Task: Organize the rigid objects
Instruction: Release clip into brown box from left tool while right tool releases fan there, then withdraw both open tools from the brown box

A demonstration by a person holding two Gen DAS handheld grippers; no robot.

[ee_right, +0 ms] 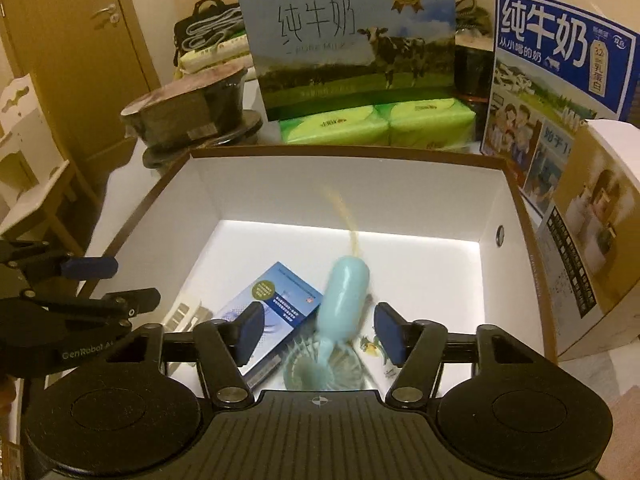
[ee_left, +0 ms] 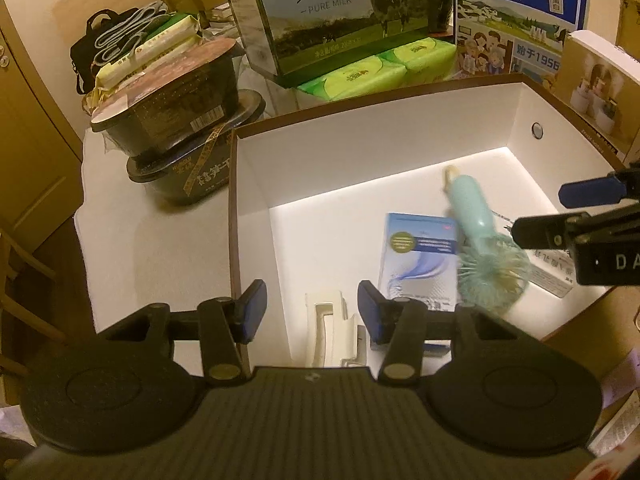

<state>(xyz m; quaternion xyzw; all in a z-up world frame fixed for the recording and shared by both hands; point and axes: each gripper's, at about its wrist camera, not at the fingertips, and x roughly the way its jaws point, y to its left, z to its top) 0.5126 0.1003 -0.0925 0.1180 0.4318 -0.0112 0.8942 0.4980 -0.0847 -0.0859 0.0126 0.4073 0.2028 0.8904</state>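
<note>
On the left of the table stand two stacked dark bowls (ee_right: pixel 192 120), with a green-and-blue milk carton (ee_right: pixel 352 48) and green tissue packs (ee_right: pixel 376 126) further right behind the white open box (ee_right: pixel 280 184). The left gripper (ee_left: pixel 310 312) hovers over the box's near left corner, its blue pads apart with nothing between them; a cream plastic piece (ee_left: pixel 326 332) lies below it. Inside the box, a blue packet (ee_right: pixel 276 300) lies flat, and just right of it a blurred pale-blue handheld whisk (ee_right: pixel 344 300) overlaps the packet's edge. The right gripper (ee_right: pixel 316 334) sits above the whisk, jaws spread, pads clear of the handle.
</note>
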